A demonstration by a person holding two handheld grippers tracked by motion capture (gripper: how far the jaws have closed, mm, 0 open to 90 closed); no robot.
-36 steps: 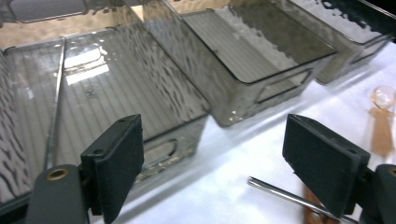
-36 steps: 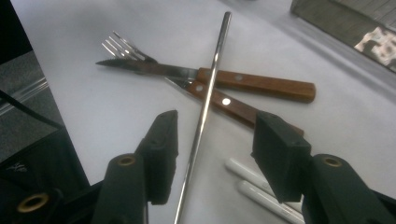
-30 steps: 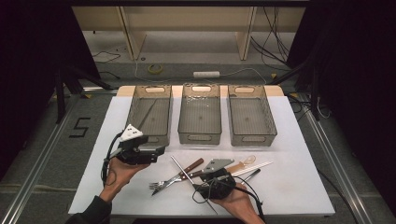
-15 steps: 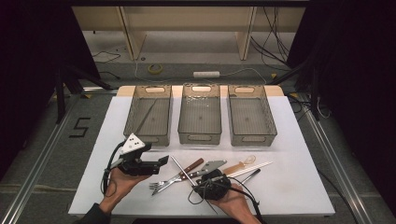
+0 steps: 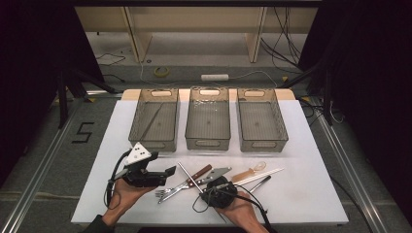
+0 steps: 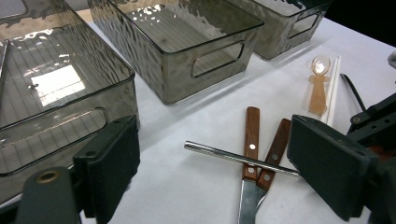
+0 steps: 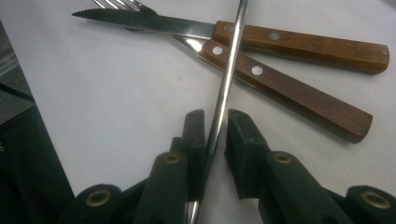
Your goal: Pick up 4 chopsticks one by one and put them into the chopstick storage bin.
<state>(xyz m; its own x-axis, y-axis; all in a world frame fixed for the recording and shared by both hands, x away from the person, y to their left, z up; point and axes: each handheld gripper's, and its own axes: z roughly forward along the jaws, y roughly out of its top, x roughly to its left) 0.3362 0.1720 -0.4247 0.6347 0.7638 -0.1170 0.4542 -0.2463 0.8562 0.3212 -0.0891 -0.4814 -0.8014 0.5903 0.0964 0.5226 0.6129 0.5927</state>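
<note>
A thin metal rod (image 7: 229, 70) lies slanted across a wooden-handled knife (image 7: 299, 44) and a wooden-handled fork (image 7: 289, 88) on the white table. My right gripper (image 7: 215, 116) straddles the rod's near end. Its jaws have just been closing, and the left pad touches the rod while a sliver of gap is left at the right pad. From above, the right gripper (image 5: 208, 188) sits at the rod (image 5: 187, 174) near the front edge. My left gripper (image 5: 163, 166) hovers left of the cutlery. In its own view the left gripper (image 6: 212, 140) stands open and empty, with the rod (image 6: 233, 156) ahead.
Three smoky clear bins (image 5: 156, 143) (image 5: 208, 144) (image 5: 262, 145) stand in a row behind the cutlery; the left one holds a metal rod (image 5: 150, 121). A translucent plastic spoon (image 5: 250, 172), white sticks (image 5: 267, 174) and a dark utensil (image 5: 260, 183) lie to the right.
My left gripper came toward the front edge and nearer the cutlery. My right gripper stayed in place at the rod's near end.
</note>
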